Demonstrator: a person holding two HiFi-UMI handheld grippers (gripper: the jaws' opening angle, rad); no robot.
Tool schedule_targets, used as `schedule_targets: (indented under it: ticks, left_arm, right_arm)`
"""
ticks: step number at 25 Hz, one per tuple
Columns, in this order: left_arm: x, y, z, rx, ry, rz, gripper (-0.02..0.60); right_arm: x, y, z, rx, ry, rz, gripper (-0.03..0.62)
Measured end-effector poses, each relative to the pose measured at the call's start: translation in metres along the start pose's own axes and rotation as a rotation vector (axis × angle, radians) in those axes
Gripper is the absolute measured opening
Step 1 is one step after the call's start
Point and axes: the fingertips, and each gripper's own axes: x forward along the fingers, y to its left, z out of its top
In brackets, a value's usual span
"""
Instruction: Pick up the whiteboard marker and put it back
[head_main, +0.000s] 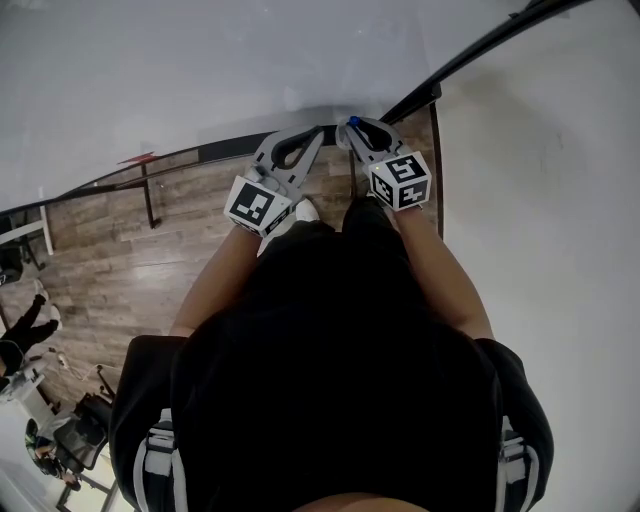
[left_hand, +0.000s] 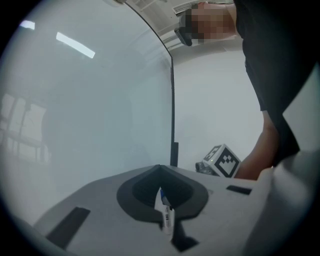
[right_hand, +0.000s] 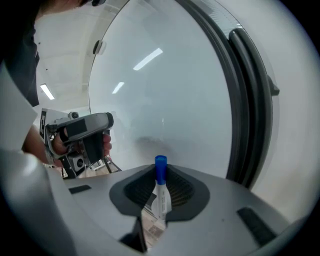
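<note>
The right gripper (right_hand: 159, 176) has its jaws closed on the whiteboard marker (right_hand: 162, 200): both dark pads press the white barrel from either side. The marker's blue cap (right_hand: 160, 169) projects past the fingertips toward the whiteboard (right_hand: 165, 100). In the head view the cap sits close to the board's lower right corner, just beside the black frame (head_main: 470, 55). The left gripper (left_hand: 160, 172) is just to the left of the right one, also facing the board, with its jaw tips pressed together. A second marker (left_hand: 167, 217), with a white barrel and a blue end, shows in the slit behind those tips. It cannot be determined whether the pads touch it or it lies beyond them. The right gripper's marker cube (left_hand: 223, 162) appears to the right in the left gripper view. Wood-pattern floor (head_main: 150, 260) lies below the board.
</note>
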Motion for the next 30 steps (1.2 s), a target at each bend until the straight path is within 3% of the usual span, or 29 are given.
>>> schedule_targets:
  ticks: [16, 30]
  left_arm:
    - [0.006, -0.025, 0.022, 0.026, -0.018, -0.042, 0.003]
    - [-0.011, -0.036, 0.054, 0.027, -0.019, -0.087, 0.003]
  right_arm:
    - [-0.053, 0.002, 0.049, -0.068, -0.136, -0.040, 0.061]
    - [-0.102, 0.048, 0.108, -0.134, -0.229, 0.017, 0.061]
